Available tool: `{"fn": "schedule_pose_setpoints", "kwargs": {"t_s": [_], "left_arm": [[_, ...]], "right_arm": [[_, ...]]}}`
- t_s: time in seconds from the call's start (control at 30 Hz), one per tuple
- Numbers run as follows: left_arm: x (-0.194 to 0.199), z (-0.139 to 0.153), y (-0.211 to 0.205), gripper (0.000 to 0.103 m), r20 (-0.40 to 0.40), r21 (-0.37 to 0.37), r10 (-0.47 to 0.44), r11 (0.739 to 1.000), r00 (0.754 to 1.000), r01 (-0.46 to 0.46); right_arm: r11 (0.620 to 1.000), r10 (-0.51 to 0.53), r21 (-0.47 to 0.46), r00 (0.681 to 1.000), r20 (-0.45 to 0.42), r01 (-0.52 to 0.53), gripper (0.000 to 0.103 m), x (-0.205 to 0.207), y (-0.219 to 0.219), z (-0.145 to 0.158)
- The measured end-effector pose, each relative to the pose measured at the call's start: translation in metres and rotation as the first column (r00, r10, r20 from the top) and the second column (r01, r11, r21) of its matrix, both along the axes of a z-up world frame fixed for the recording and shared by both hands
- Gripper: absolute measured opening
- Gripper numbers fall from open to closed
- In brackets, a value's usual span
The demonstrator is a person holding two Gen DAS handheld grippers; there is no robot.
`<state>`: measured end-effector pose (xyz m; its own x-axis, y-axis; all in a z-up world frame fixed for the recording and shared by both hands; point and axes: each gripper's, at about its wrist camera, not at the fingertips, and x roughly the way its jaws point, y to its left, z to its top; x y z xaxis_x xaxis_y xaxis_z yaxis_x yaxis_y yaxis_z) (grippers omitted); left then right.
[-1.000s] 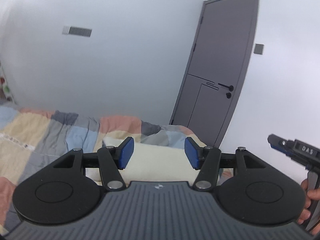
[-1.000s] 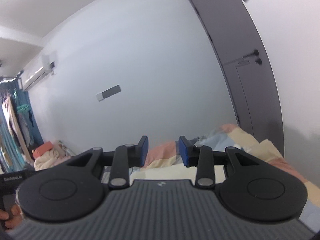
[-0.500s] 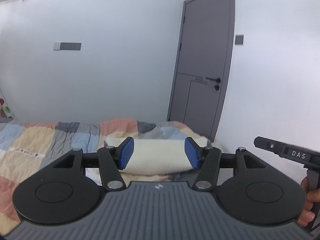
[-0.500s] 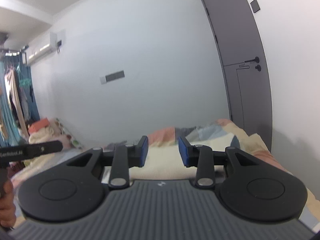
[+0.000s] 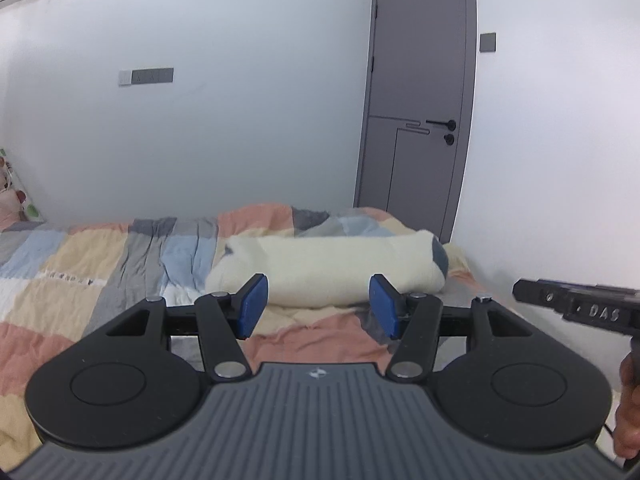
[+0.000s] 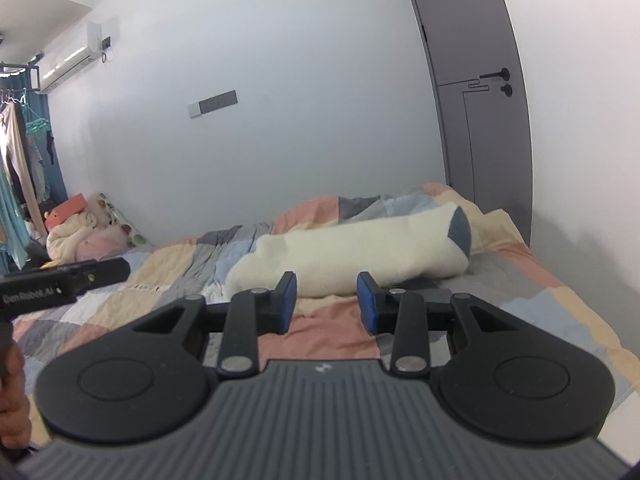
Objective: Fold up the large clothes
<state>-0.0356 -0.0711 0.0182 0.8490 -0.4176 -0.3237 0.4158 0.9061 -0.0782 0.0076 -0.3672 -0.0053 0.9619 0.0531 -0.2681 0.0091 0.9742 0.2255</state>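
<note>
Item: cream fleece garment (image 5: 328, 270), rolled or bundled into a long bolster shape, grey patch at one end. Location: on the patchwork quilt (image 5: 100, 272) of the bed, toward the far side, near the grey door (image 5: 420, 120).

Bearing from left claw (image 5: 318, 306): straight ahead and a little beyond the fingertips; not touching. Seen through the gap between the blue pads (image 5: 252, 312). Bearing from right claw (image 6: 326, 300): ahead and slightly to the right; also apart from it.

Long axis: crosswise to both claws, running left to right, grey-patched end to the right, by the door. Slightly tilted in the right wrist view, right end farther off.

Nearer claw: hard to judge; both about equally short of the bundle, side by side. Left claw lined up on the middle, right claw likely better placed for the grey end.

Claw state: left, pads wide apart, nothing held. Right, pads apart, narrower gap, nothing held.

Writing: "DAS" on the right tool's black housing (image 5: 580, 310), seen at the edge of the left wrist view. On the left tool's housing (image 6: 60, 284), a line beginning "Dex", remainder blurred, possibly "DexRobot". Small logo on each ribbed grey base, not legible.

Other: wall switch plate (image 5: 146, 77), air conditioner (image 6: 66, 66), heap of soft toys and bedding (image 6: 88, 232) at the bed's far left.
</note>
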Motion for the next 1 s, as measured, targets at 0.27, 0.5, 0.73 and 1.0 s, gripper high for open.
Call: {"fn": "schedule_pose_setpoints", "kwargs": {"t_s": [0.27, 0.5, 0.73, 1.0], "left_arm": [[0.003, -0.009, -0.001, 0.062, -0.004, 0.016, -0.012, 1.0, 1.0, 0.012], [0.005, -0.012, -0.005, 0.062, -0.01, 0.017, -0.019, 1.0, 1.0, 0.019], [0.012, -0.017, -0.002, 0.062, -0.029, 0.012, -0.007, 1.0, 1.0, 0.007], [0.015, -0.019, 0.001, 0.067, -0.039, -0.017, 0.023, 1.0, 0.999, -0.024]], "right_arm": [[0.999, -0.022, -0.028, 1.0, -0.007, 0.021, 0.037, -0.009, 0.0, -0.005], [1.0, -0.026, -0.013, 0.999, -0.043, 0.026, 0.037, -0.007, 0.006, -0.015], [1.0, -0.027, -0.015, 0.998, -0.06, 0.026, 0.037, -0.005, 0.009, -0.02], [0.999, -0.029, -0.027, 0.998, -0.061, 0.027, 0.037, -0.005, 0.012, -0.017]]}}
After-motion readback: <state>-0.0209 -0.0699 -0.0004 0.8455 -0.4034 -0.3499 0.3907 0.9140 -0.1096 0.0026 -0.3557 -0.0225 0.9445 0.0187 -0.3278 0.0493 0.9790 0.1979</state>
